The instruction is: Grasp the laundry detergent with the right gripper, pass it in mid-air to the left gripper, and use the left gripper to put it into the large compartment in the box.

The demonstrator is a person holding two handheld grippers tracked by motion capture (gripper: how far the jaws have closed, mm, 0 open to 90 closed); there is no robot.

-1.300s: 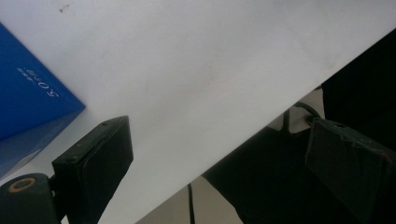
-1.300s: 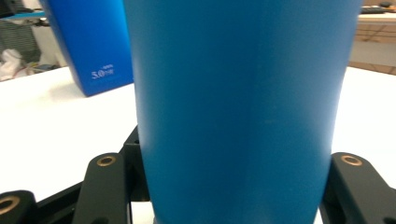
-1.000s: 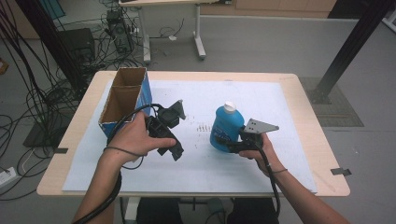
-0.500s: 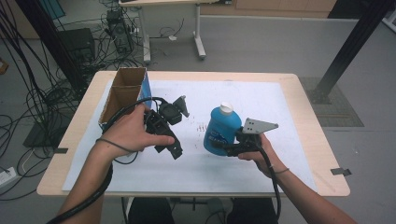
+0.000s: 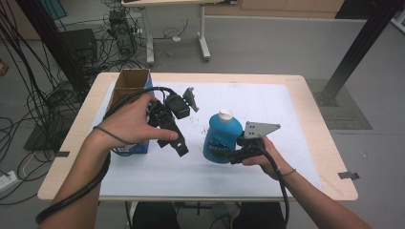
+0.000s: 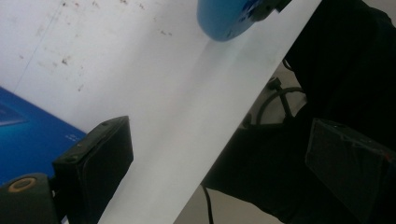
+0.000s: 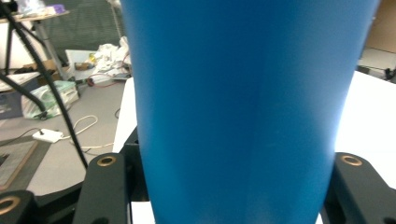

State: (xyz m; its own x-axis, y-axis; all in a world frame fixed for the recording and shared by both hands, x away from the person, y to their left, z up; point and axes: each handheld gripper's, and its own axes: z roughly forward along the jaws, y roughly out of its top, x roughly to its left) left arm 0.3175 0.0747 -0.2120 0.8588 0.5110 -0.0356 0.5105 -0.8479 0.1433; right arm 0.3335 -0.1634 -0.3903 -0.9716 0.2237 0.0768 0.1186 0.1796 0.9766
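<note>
— Where's the bottle (image 5: 221,137) just now?

— In the right gripper (image 5: 237,153), clamped low on its body; look along that gripper's own view and the blue wall (image 7: 243,107) stands between the two jaws, pressed from both sides; so it is grasping the bottle, not merely beside it. The white cap points to about twelve o'clock and a little toward the far edge, so the long axis is close to upright, slightly leaned; whether the base touches the surface (image 5: 267,102) I cannot say for sure from above, though it looks lifted.

— And the other one?

— The left gripper (image 5: 190,99) sits at roughly ten o'clock from the bottle, near it but apart; its jaws stand released with nothing between them, and its own view looks down past them at the white sheet with the blue base (image 6: 227,17) off at one o'clock. The cardboard box (image 5: 130,90) lies behind that hand, at nine to ten o'clock from the bottle.

— So which hand is nearer the cap?

— The left, I'd judge; the right is busy holding the body, and the cap is free on the side facing the empty gripper.
</note>
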